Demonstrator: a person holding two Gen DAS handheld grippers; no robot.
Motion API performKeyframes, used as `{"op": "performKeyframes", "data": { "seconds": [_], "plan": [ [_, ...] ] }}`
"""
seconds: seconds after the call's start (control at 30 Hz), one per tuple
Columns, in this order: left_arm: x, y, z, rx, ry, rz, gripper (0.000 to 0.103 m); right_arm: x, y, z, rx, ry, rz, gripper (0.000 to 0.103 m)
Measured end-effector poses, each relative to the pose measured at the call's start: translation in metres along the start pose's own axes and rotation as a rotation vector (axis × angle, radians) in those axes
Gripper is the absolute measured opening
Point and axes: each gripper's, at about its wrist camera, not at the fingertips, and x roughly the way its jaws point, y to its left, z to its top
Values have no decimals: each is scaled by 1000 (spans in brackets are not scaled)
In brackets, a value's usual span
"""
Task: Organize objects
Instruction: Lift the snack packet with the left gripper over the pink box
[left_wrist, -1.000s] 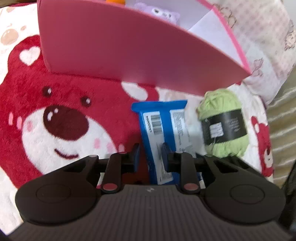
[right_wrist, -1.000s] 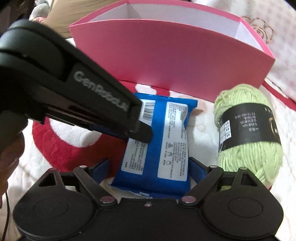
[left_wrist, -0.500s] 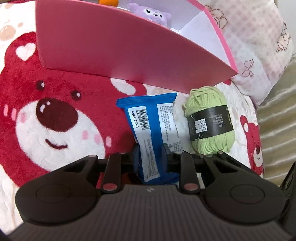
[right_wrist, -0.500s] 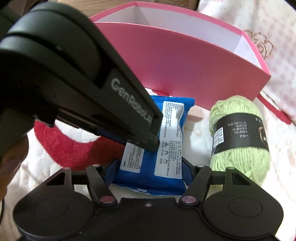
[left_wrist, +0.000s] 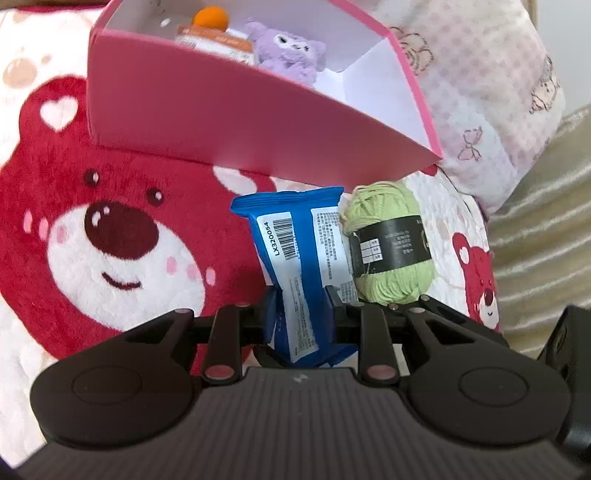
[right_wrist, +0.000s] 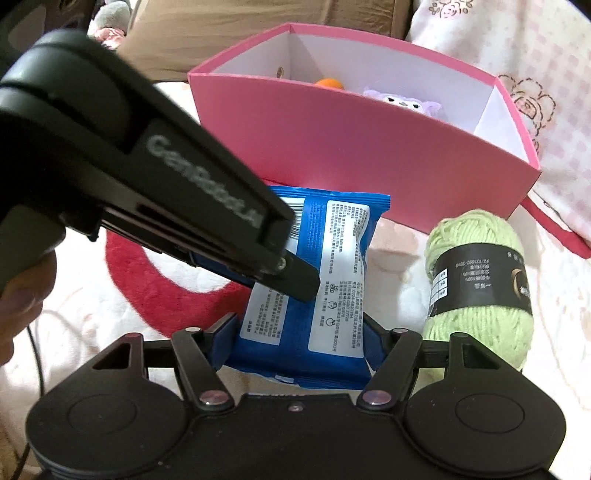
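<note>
Both grippers clamp one blue snack packet (left_wrist: 303, 266): the left gripper (left_wrist: 300, 306) pinches it narrowly, edge-on, and the right gripper (right_wrist: 299, 343) presses its jaws, which have just been closing, on the two sides of the packet's lower end. The packet is over a blanket (left_wrist: 110, 229) printed with a red bear face, just beside a ball of green yarn (right_wrist: 480, 284). Behind them stands an open pink box (right_wrist: 351, 147) holding a purple plush toy (left_wrist: 290, 55) and an orange-topped item (left_wrist: 210, 18).
</note>
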Motion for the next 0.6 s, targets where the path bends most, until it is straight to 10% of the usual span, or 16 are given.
{"op": "performKeyframes", "data": {
  "seconds": [0.6],
  "plan": [
    [-34, -40, -9, 137, 8, 52, 27, -33, -29, -5, 129, -27, 149, 72]
  ]
}}
